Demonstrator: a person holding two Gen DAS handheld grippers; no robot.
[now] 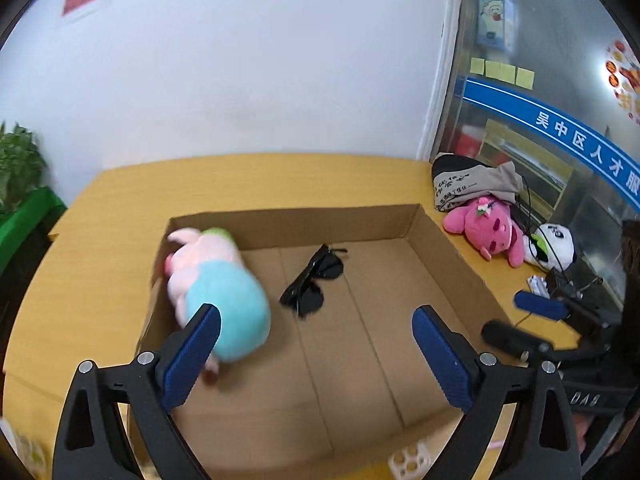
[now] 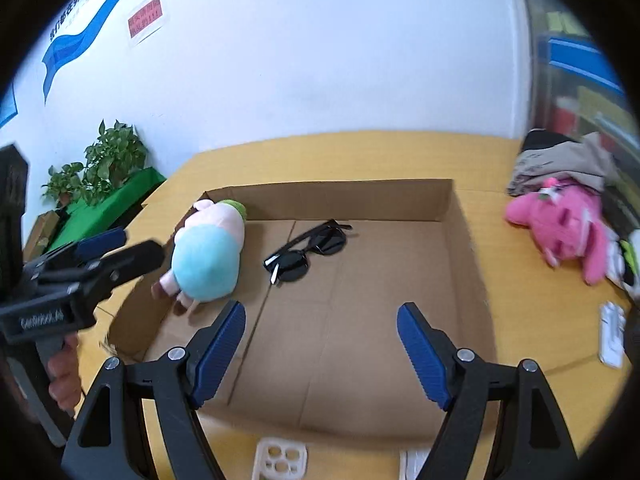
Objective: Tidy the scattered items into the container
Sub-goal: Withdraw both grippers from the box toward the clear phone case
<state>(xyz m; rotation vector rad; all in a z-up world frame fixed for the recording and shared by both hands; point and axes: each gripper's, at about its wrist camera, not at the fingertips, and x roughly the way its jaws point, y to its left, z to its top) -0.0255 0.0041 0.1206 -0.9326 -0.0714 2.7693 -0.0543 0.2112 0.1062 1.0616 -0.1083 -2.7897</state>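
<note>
A shallow cardboard box (image 1: 452, 256) (image 2: 460, 216) lies on the yellow table. Inside it are a pink-and-blue plush pig (image 1: 220, 292) (image 2: 208, 256) at the left side and black sunglasses (image 1: 312, 284) (image 2: 308, 248) in the middle. My left gripper (image 1: 316, 344) is open and empty above the box, just right of the pig, which looks blurred. My right gripper (image 2: 320, 340) is open and empty over the box's near part. The left gripper also shows in the right wrist view (image 2: 116, 252), left of the box. The right gripper shows in the left wrist view (image 1: 524, 320), right of the box.
Right of the box lie a pink plush (image 1: 488, 232) (image 2: 568, 220), a panda plush (image 1: 556, 246), a folded grey cloth (image 1: 472, 184) (image 2: 560, 164) and a white item (image 2: 612, 332). A white phone case (image 2: 280, 460) (image 1: 408, 460) lies at the near edge. A green plant (image 2: 100, 164) stands left.
</note>
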